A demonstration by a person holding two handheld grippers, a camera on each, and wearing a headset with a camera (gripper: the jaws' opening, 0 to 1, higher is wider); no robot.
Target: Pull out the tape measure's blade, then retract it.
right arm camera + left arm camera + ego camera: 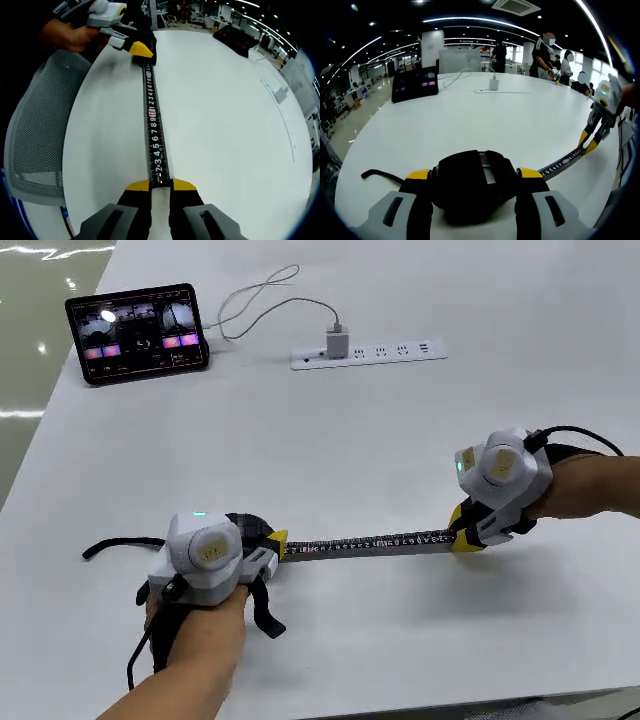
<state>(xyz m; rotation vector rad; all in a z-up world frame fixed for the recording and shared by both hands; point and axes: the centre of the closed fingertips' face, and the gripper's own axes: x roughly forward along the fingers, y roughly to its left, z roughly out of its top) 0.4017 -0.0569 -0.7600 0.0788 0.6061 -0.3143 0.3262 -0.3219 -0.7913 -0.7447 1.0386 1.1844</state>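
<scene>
Jaws of the left hand-held gripper (270, 546) clamp the black tape measure case (472, 182) near the front edge of the counter (400, 460). The right hand-held gripper (466, 537) is pinched narrow on the tip of the blade (365, 543), which lies stretched flat between them. Open counter surrounds both; a tablet (137, 332) and power strip (370, 353) sit well apart. The blade's end hook is hidden between the jaws.

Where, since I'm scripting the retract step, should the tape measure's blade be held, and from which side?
Best at its free end, coming lengthwise from beyond the tip: the blade runs thin and flat along the table, so its sides offer little. The right tool pinches there.
</scene>
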